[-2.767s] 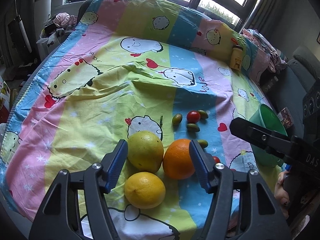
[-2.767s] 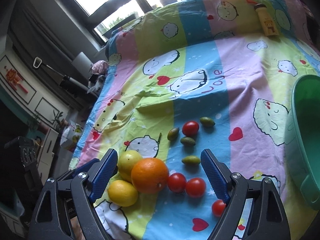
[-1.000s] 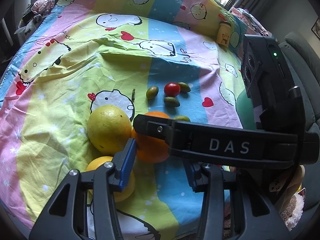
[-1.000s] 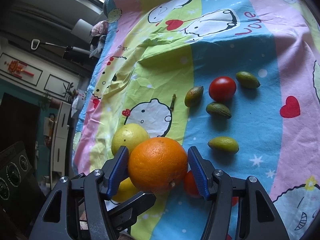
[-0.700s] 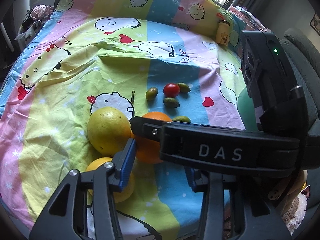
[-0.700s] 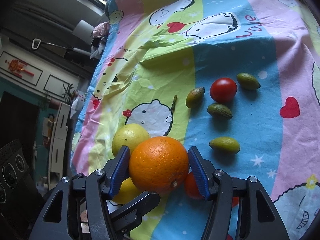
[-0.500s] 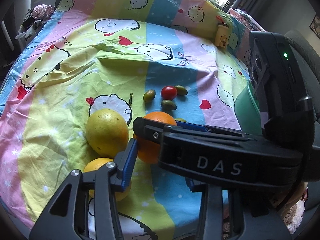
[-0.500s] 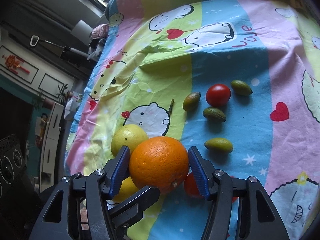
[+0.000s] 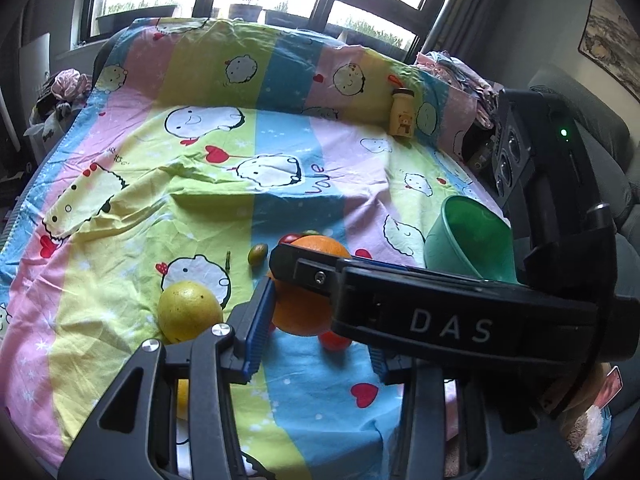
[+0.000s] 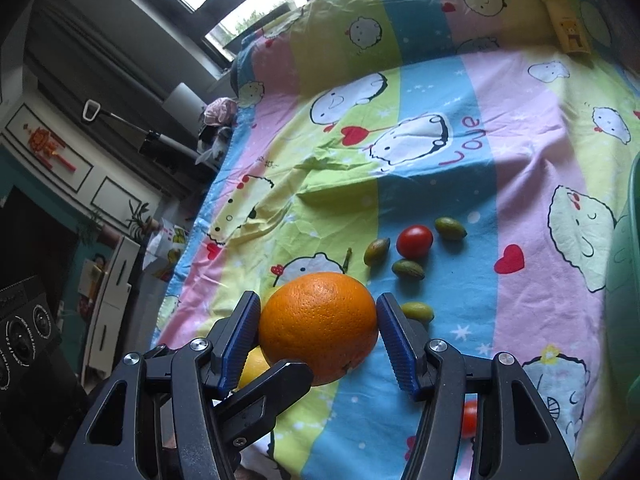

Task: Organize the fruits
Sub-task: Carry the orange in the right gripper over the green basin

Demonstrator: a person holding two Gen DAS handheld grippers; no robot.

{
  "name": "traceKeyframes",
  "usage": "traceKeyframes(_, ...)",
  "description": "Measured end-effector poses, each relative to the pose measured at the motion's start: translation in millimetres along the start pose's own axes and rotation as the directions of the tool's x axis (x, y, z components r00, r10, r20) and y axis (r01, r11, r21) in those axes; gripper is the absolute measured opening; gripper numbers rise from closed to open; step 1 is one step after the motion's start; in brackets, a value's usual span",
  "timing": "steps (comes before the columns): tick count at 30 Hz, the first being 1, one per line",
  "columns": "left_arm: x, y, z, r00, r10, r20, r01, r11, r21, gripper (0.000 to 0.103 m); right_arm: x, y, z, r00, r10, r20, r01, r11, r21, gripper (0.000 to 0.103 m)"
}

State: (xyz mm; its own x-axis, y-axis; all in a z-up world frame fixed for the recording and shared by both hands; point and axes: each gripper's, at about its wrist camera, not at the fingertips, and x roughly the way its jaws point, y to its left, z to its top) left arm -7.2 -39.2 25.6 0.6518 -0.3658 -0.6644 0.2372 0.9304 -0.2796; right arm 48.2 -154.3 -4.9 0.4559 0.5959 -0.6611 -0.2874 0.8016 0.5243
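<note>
We see the orange [image 10: 319, 326] clamped between the right gripper [image 10: 318, 338] pads, lifted above the bedsheet [image 10: 440, 168]; our left gripper [image 9: 316, 344] sits beside it, its grip unclear.

Your right gripper [image 10: 318, 334], clamped on the orange [image 10: 318, 326], has open bedsheet [image 10: 520, 128] across the upper right of its view. Ahead, a red tomato [image 10: 414, 242] and small green fruits [image 10: 408, 269] crowd the centre. The green bowl [image 9: 468, 236] stands at the right; in the left view, the right gripper's body blocks the lower right.
</note>
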Motion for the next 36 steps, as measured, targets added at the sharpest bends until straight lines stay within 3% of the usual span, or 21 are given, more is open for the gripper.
traceKeyframes(9, -12.5, -36.5, 11.5, 0.997, -0.024, 0.069, 0.017, 0.996, 0.089, 0.040, -40.5, -8.5, 4.9, 0.994, -0.001, 0.112, -0.002, 1.000, 0.026, 0.062)
traceKeyframes(18, -14.2, -79.4, 22.4, 0.990, -0.086, 0.113, 0.064, 0.981, 0.185, 0.040, -87.8, -30.3, 4.9, 0.973, -0.026, 0.230, 0.008, 0.997, 0.080, 0.062)
traceKeyframes(27, -7.2, -119.9, 28.4, 0.982, -0.141, 0.124, 0.103, 0.957, 0.273, 0.040, -124.4, -57.5, 1.7, 0.948, -0.061, 0.313, 0.018, 0.990, 0.138, 0.062)
traceKeyframes(36, 9.4, -149.1, 29.0, 0.975, -0.200, 0.097, 0.161, 0.935, 0.315, 0.040, -144.1, -90.1, -2.6, 0.933, -0.109, 0.344, 0.032, 0.975, 0.221, 0.062)
